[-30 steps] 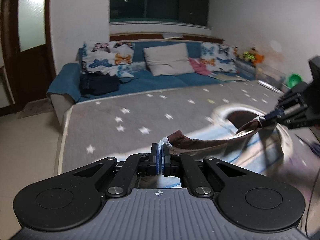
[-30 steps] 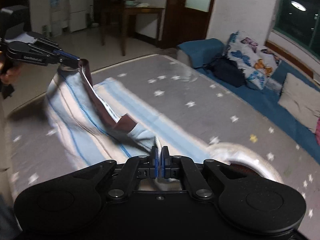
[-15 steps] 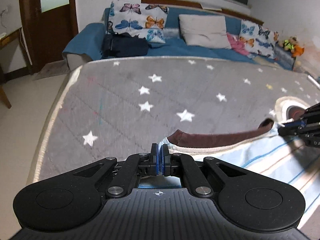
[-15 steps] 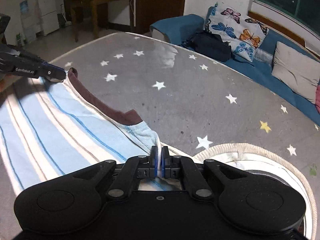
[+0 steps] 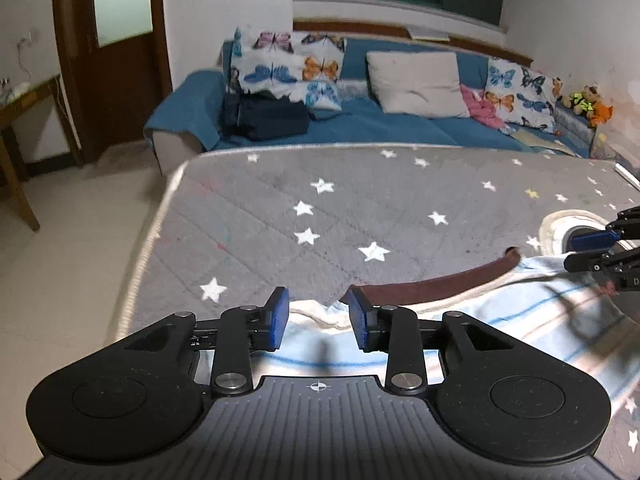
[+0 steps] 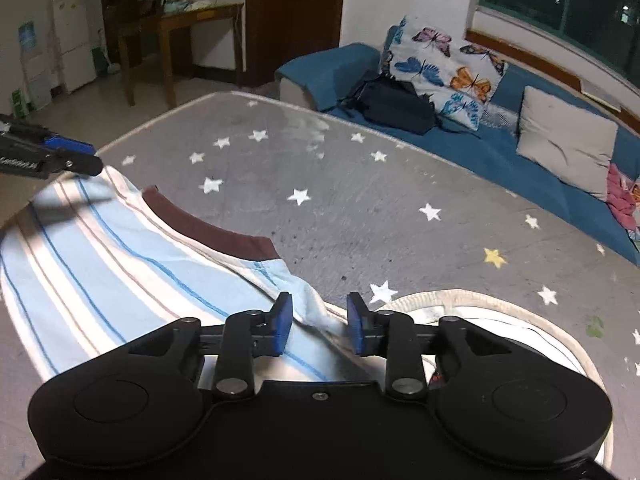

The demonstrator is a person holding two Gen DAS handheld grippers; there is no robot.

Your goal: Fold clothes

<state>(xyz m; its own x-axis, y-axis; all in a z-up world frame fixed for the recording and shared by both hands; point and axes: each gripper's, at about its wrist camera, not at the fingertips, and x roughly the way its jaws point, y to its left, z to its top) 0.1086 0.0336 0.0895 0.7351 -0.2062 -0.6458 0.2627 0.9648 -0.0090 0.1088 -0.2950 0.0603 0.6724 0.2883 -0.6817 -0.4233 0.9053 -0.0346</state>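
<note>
A light blue striped shirt point(image 6: 120, 256) with a brown collar point(image 6: 208, 232) lies flat on the grey star-patterned mattress point(image 6: 360, 184). It also shows in the left wrist view point(image 5: 500, 320), collar point(image 5: 440, 284) towards the far side. My left gripper point(image 5: 318, 322) is open over one shoulder corner, holding nothing. My right gripper point(image 6: 318, 322) is open over the other shoulder corner, holding nothing. Each gripper shows at the edge of the other's view: the right one point(image 5: 600, 250) and the left one point(image 6: 72, 156).
A white-rimmed round basket point(image 6: 500, 312) sits on the mattress next to my right gripper. A blue sofa point(image 5: 360, 120) with butterfly cushions and a dark bag point(image 5: 268, 116) stands behind the mattress. A wooden table point(image 6: 188, 36) and a door are at the left.
Both grippers lowered the shirt onto the mattress, then opened and let go of its shoulder corners. The shirt now lies spread flat.
</note>
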